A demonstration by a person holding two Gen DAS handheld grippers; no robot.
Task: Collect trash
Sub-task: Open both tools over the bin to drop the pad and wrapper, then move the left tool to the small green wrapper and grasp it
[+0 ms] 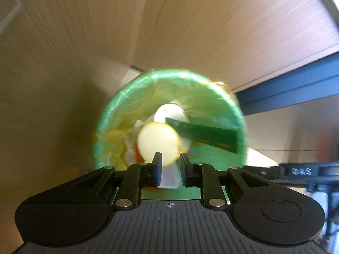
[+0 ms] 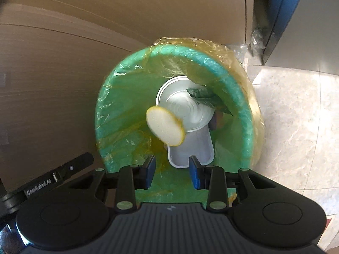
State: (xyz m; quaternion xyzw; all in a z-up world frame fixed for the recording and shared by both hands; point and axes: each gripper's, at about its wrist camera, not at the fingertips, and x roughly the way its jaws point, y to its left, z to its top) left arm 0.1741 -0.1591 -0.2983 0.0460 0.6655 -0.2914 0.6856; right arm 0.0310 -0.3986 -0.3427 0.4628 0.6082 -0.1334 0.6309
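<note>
A green trash bin [image 1: 237,105] [image 2: 243,114] lined with a clear yellowish bag stands below both grippers. A round white disc with a yellow rim [image 1: 157,142] [image 2: 165,126] is in mid-air over the bin's mouth, blurred. Inside lie a round silver lid [image 2: 182,108], a white tray [image 2: 190,150], a green wrapper [image 1: 203,134] [image 2: 206,98] and crumpled paper. My left gripper [image 1: 171,158] is open above the bin, nothing between its pads. My right gripper [image 2: 171,162] is open and empty above the bin's near rim.
A beige wooden wall [image 2: 63,63] stands behind and left of the bin. A blue frame [image 1: 296,86] [image 2: 281,10] runs on the right. Light marble floor tiles [image 2: 296,116] lie right of the bin. The other gripper's body [image 2: 53,180] shows at lower left.
</note>
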